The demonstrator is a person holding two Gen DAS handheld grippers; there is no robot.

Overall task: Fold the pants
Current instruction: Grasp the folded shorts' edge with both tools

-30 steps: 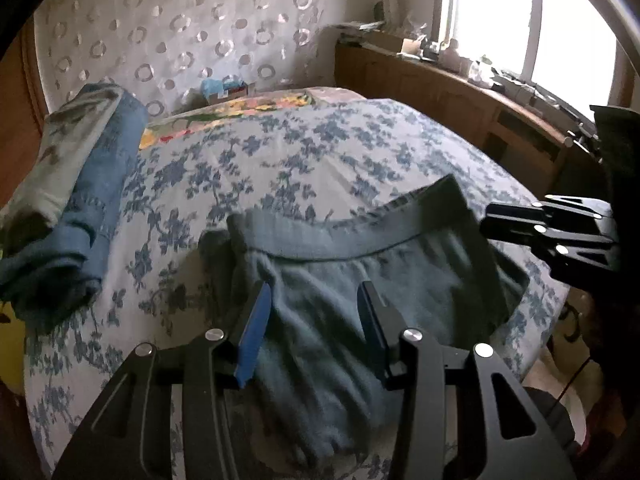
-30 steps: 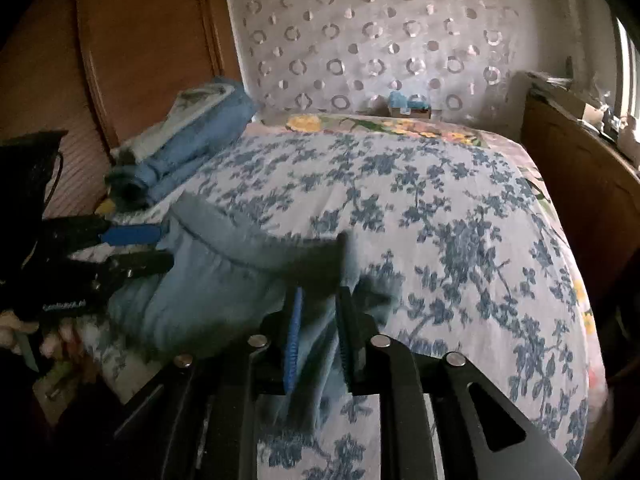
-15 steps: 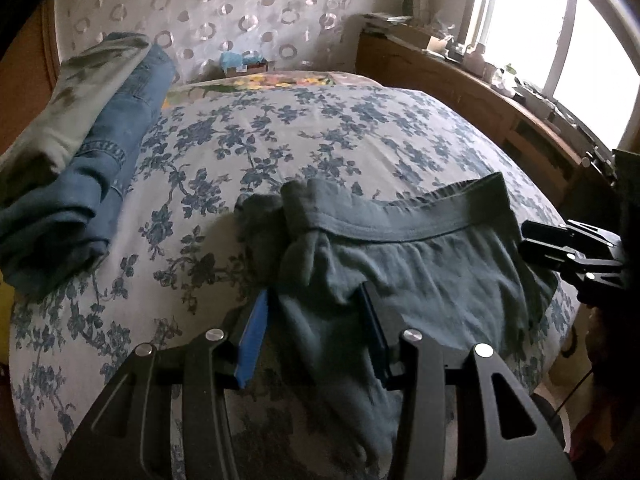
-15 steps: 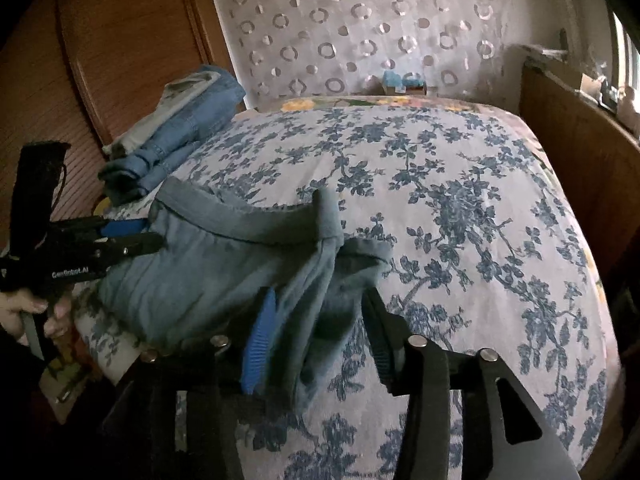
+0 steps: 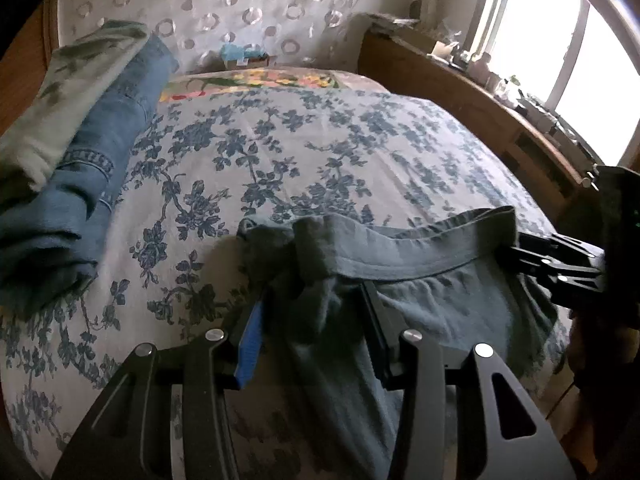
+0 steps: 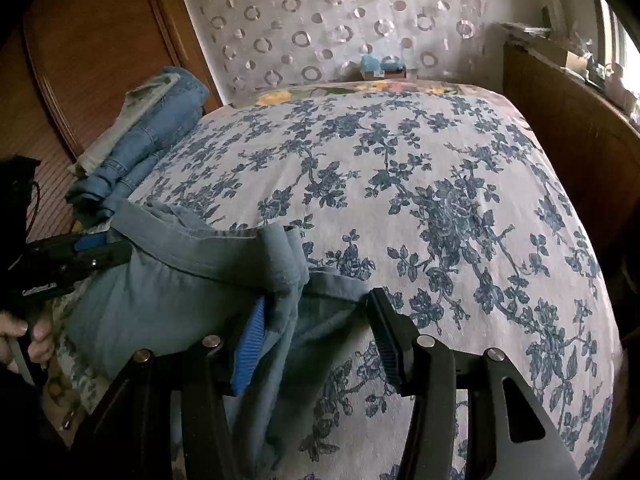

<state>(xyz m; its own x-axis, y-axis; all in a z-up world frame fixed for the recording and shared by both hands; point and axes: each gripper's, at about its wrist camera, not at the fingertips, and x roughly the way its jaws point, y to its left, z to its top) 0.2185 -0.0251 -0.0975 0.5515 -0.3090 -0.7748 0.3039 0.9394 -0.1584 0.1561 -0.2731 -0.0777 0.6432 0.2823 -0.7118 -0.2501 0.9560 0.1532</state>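
Right gripper (image 6: 316, 336): jaws just opened, cloth lying slack between them, one pad brushing it, no clamp. Left gripper (image 5: 310, 322): jaws apart, a bunched waistband corner between them; cannot tell if the pads press. Pants (image 5: 432, 300) lie at the near edge of the bed (image 5: 320, 148), waistband spread between both tools, likely to square it flat before folding.

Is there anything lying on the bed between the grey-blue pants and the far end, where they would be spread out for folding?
Nothing visible: beyond the pants the flowered bedspread is bare. The folded jeans lie aside along its left edge.
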